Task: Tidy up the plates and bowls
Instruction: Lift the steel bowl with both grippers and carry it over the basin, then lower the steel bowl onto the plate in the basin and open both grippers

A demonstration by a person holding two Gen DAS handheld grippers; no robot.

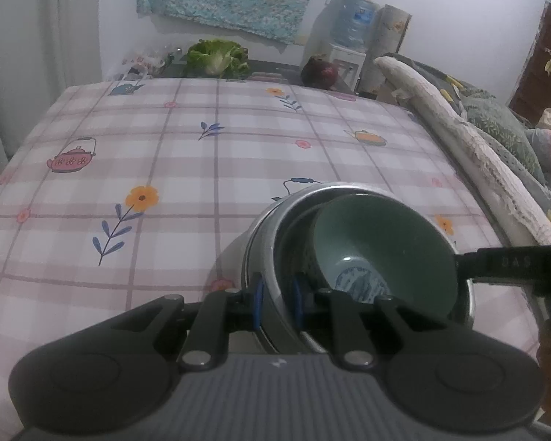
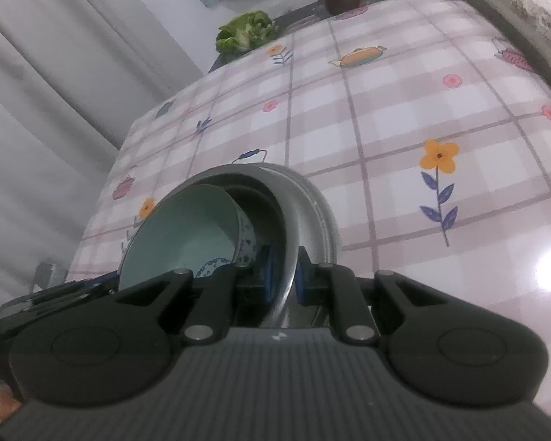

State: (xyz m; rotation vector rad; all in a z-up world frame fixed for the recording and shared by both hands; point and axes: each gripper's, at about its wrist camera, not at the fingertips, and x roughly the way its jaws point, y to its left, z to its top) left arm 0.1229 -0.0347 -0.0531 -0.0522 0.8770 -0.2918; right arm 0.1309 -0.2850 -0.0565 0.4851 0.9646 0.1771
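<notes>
Left wrist view: left hand-held gripper (image 1: 277, 307) clenched on the rim of a steel bowl (image 1: 268, 228); right hand-held gripper (image 2: 283, 275) clenched on the opposite rim — both blue pads pinch the metal wall. Nested inside and tilted: a green bowl (image 1: 382, 235) with blue pattern at its base. Stack sits just over the counter (image 1: 202, 169), covered in checked floral cloth. Far edge — a lettuce (image 1: 216, 57), a dark red pot (image 1: 319, 71); beyond, a water dispenser (image 1: 349, 29).
</notes>
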